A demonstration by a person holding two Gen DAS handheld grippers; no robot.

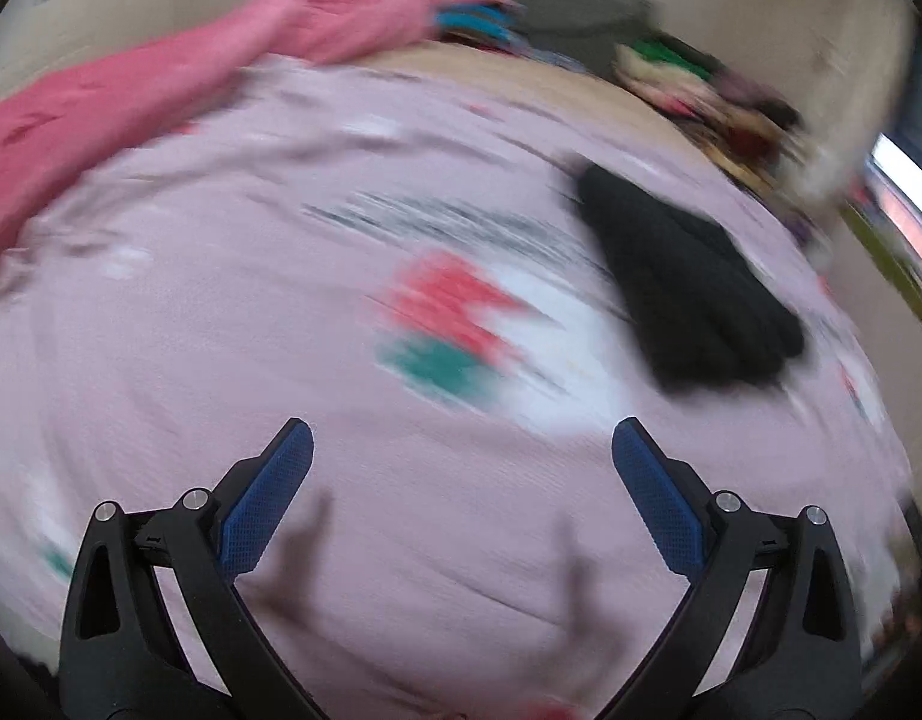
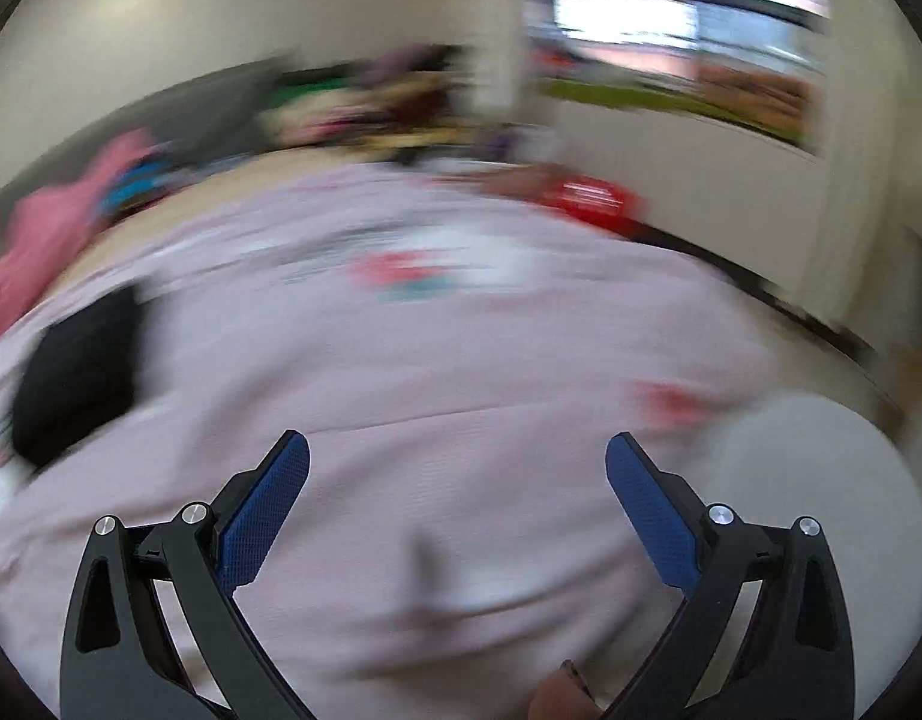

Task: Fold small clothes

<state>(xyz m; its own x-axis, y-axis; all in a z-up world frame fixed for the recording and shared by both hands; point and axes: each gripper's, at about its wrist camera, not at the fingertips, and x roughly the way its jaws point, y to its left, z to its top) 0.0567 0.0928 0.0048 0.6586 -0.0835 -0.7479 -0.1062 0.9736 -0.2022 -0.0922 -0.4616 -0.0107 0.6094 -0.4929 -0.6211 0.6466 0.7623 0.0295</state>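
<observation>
A blurred pale pink printed cloth (image 1: 221, 300) covers the surface; left of it lies a rumpled pink garment (image 1: 131, 90); on it, a folded black garment (image 1: 688, 288); left gripper (image 1: 461, 450) and right gripper (image 2: 458, 456) hover above, fingers spread, empty; a jumbled clothes pile (image 2: 365, 102) lies beyond.

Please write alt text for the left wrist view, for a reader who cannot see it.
The open left gripper hangs over a pale pink cloth with a red and green print. A folded black garment lies on it to the right, a pink garment at upper left. The picture is motion-blurred.
</observation>
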